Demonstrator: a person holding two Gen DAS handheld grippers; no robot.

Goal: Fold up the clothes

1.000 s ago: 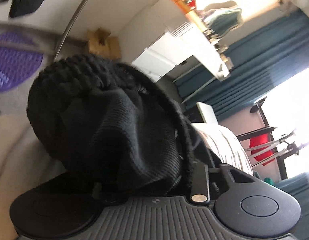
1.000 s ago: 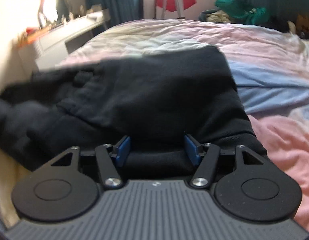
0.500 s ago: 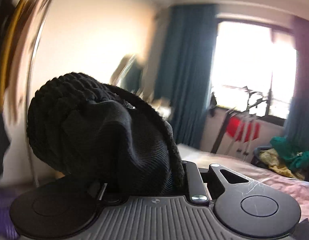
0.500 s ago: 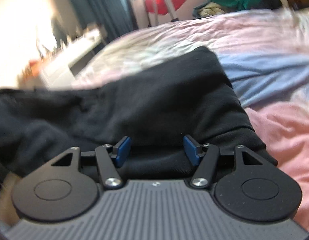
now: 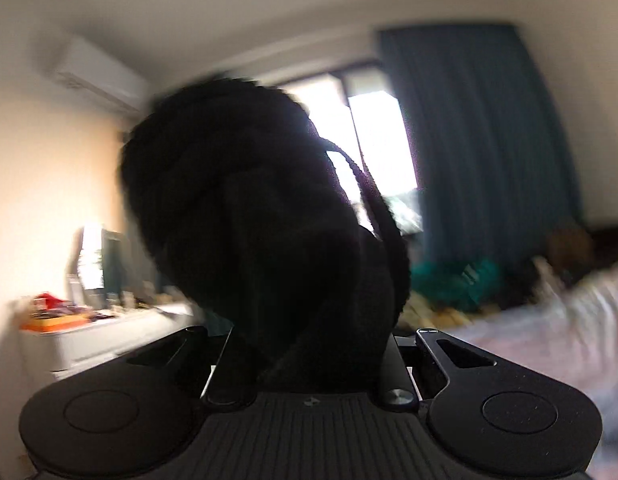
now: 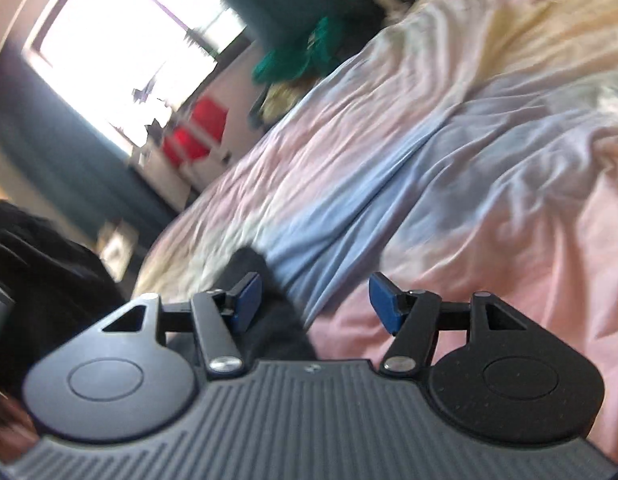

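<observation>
Black knit garment (image 5: pixel 265 232) is bunched between the closing-in jaws of my left gripper (image 5: pixel 309 360), lifted clear of the bed (image 6: pixel 469 160), its drawstring trailing right. My right gripper (image 6: pixel 315 300) stands parted, a dark corner of cloth (image 6: pixel 281 320) lying against its left pad, unpinched. I'd judge I'm carrying it to spread flat: slow down, take a second corner. Balled up, its long axis can't be read.

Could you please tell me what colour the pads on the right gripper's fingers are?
Blue pads, clearest in the right wrist view.
</observation>
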